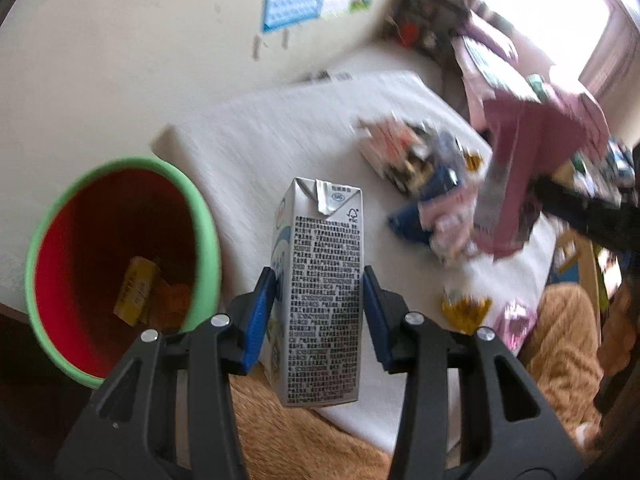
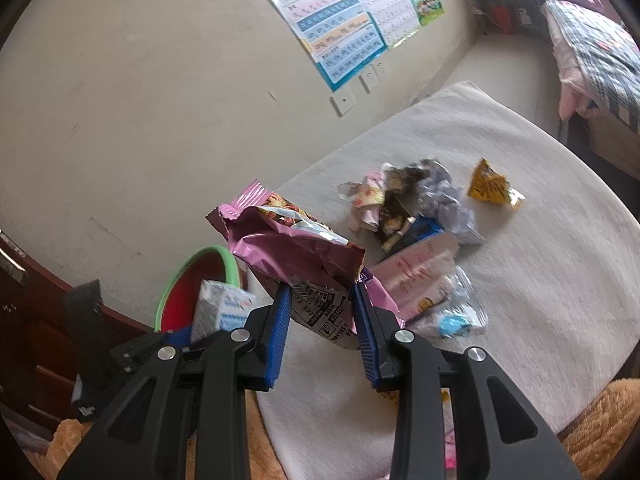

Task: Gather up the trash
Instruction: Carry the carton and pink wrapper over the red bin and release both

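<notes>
My left gripper (image 1: 320,296) is shut on a white milk carton (image 1: 320,280) and holds it upright above the table edge, right of the green bin with a red inside (image 1: 120,268). The bin holds a yellow wrapper (image 1: 134,290). My right gripper (image 2: 320,320) is shut on a pink snack bag (image 2: 296,248) and holds it above the table. The bin (image 2: 200,276) and the carton (image 2: 222,308) show at lower left in the right wrist view. The pink bag also shows in the left wrist view (image 1: 528,168).
A white-covered table (image 2: 520,260) holds a pile of wrappers (image 2: 408,208), a yellow packet (image 2: 494,188) and a pink packet (image 2: 420,276). A wall with posters (image 2: 344,20) is behind. A brown fuzzy surface (image 1: 560,340) lies below the table edge.
</notes>
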